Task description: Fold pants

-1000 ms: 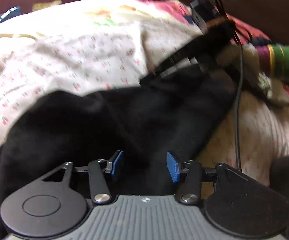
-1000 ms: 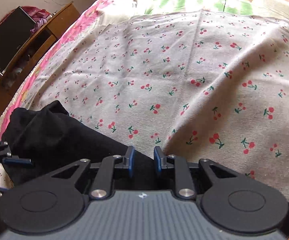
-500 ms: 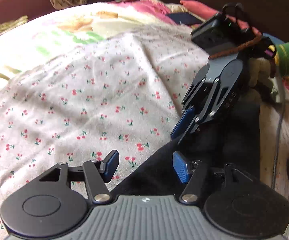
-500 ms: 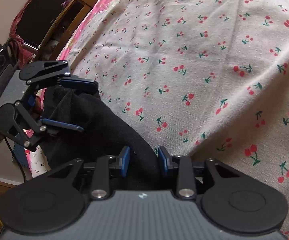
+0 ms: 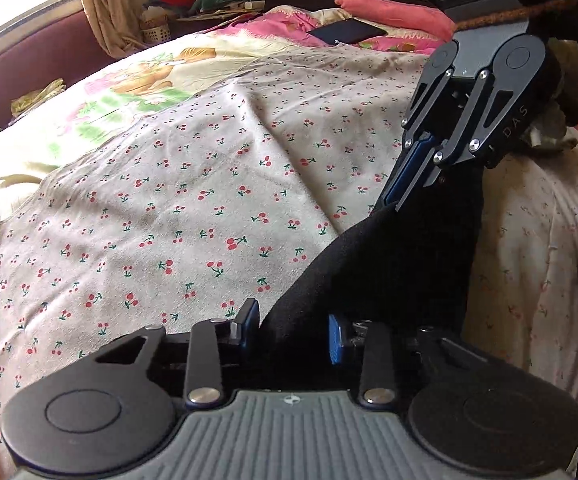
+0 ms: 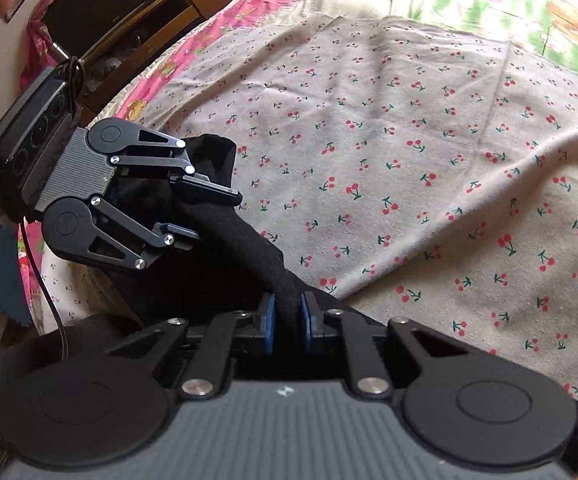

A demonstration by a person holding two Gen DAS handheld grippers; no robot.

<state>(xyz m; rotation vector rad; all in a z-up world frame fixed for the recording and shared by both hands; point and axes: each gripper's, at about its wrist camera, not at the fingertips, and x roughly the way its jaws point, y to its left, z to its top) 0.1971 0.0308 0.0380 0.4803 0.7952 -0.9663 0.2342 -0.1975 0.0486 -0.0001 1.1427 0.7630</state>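
Over the cherry-print sheet (image 5: pixel 193 200) that covers the bed, the black pants (image 5: pixel 389 264) hang lifted in a taut band between the two tools. On the left, the left gripper (image 5: pixel 292 330) has its blue pads part-way open with the cloth passing between them; whether they actually pinch it cannot be told from either view. To the right, the right gripper (image 6: pixel 287 320) is closed down tight on a rolled edge of the pants, the fabric bunched into a thick cord between its pads. Further right lies only bare sheet. My worry is the left side: if that hold is loose, the edge could slide out as the garment is carried, and the pants would drop in a heap. The right pinch on a rolled edge may also twist the fold.
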